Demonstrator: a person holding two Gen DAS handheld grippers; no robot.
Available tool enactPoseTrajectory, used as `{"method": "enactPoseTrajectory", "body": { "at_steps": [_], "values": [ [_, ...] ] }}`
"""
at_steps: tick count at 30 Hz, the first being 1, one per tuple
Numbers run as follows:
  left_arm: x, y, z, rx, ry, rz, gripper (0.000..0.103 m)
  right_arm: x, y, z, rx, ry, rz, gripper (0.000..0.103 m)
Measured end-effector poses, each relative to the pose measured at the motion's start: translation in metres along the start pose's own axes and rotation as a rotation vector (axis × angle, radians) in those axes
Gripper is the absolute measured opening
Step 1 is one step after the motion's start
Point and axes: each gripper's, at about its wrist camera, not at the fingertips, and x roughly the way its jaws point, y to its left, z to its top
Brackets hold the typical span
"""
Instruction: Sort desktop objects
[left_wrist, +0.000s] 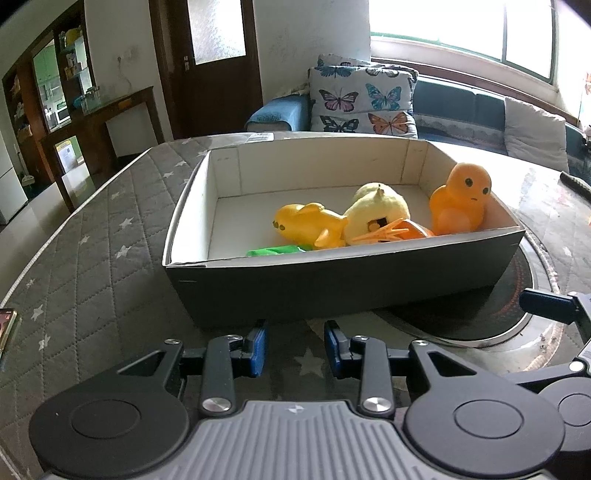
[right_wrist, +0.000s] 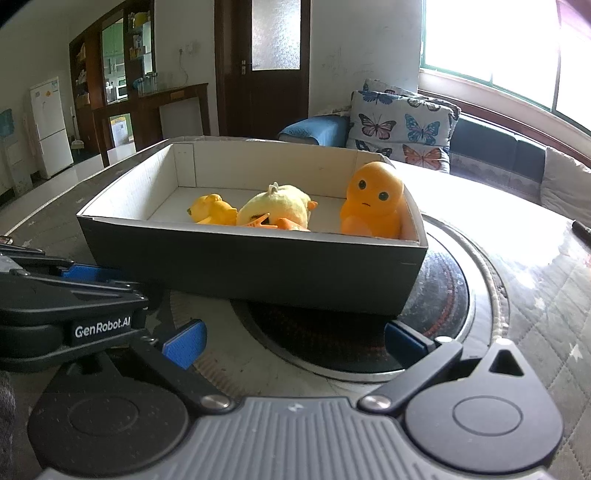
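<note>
Toys sit in the open dark box (left_wrist: 332, 284) on the quilted table (left_wrist: 92, 258): orange round-headed figure (left_wrist: 460, 205) upright in the right corner, yellow plush (left_wrist: 376, 214) mid-box with an orange clip (left_wrist: 391, 232) against it, yellow rubber fish toy (left_wrist: 310, 223) just left of the plush, and a green piece (left_wrist: 275, 251) by the near wall. Left gripper (left_wrist: 295, 349) jaws apart, empty, just short of the box's near wall. Right gripper (right_wrist: 295, 341) spread wide, holding nothing, above the round black hob (right_wrist: 447, 291) under the box's corner.

box (left_wrist: 332, 288) near wall blocks straight ahead; left half of box floor bare, toys (left_wrist: 369, 218) crowd right; top open.
</note>
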Motion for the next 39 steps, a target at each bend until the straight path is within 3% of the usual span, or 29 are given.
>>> {"method": "enactPoseTrajectory", "body": {
  "at_steps": [39],
  "values": [
    [0.0060, -0.0030, 0.0066, 0.002, 0.015, 0.013, 0.035, 0.0054, -0.0025, 0.0051, -0.001, 0.005, 0.004, 0.103]
  ]
}}
